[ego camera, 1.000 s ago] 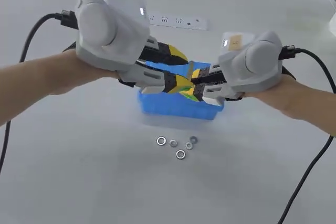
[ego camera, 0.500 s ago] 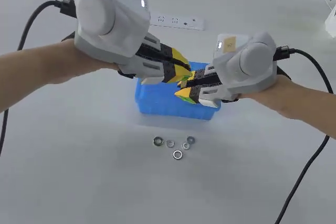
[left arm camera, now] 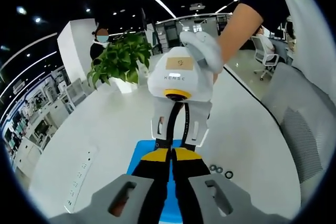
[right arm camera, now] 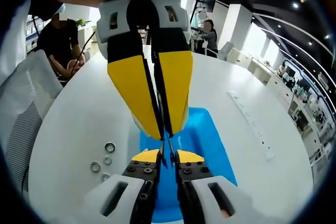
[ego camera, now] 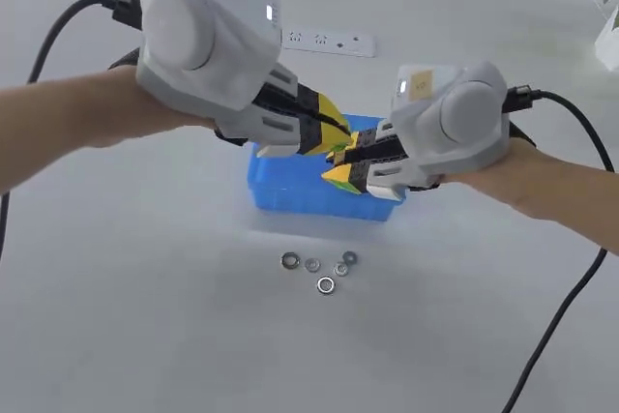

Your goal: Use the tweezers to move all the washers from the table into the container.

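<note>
Meeting tip to tip in the head view, the left hand-held gripper (ego camera: 324, 137) and the right hand-held gripper (ego camera: 340, 167) hang above the blue container (ego camera: 290, 186). Five washers (ego camera: 314, 265) lie in a loose cluster on the desk (ego camera: 145, 326), just in front of the container and none inside it. A slip at this meeting point would likely drop whatever passes between them into the container or onto the washers, scattering them.

From the left gripper view, the left jaws sit together, their yellow tips against the right one's tips, and the washers (left arm camera: 220, 170) lie off to one side.

From the right gripper view, thin tweezers (right arm camera: 167, 149) run between the left jaws, which look clamped on them, and down into the narrow gap of the right jaws. I cannot tell whether those grip. Releasing one side too soon, or twisting, could tilt the tweezers.

Against a second ago, the tips have drawn closer, and the washers and container lie as they did.
</note>
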Demonstrator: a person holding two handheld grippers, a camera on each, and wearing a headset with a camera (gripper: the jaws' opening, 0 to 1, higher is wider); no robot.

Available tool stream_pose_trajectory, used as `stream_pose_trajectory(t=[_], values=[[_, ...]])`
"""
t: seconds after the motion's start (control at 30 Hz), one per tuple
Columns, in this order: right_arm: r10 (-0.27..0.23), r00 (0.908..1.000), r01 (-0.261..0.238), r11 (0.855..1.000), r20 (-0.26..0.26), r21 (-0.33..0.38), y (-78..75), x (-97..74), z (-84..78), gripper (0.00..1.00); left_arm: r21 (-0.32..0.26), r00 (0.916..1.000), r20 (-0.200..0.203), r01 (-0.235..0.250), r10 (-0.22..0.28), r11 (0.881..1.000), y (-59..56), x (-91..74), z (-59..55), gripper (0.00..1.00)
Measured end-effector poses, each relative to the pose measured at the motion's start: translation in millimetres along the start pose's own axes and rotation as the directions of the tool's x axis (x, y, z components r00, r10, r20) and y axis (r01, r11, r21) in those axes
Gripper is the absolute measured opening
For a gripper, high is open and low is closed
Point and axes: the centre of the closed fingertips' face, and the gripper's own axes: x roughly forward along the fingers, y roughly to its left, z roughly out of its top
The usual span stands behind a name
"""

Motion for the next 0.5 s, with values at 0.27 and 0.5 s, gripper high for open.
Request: stream_pose_trajectory(t=[0.27, 0.5], values=[[-0.025, 0.9997, 0.025, 1.0, 0.009, -0.001, -4.5, -3.8, 7.5, 0.13, 0.032, 1.0, -0.004, -0.009, 0.009, 0.999, 4.0, -5.8, 6.1, 0.05], [-0.041, 0.9991, 0.041, 0.999, 0.013, 0.013, -7.1, -8.3, 13.3, 0.21, 0.028, 0.9996, 0.0, -0.028, 0.028, 0.999, 8.5, -14.7, 11.6, 0.05]])
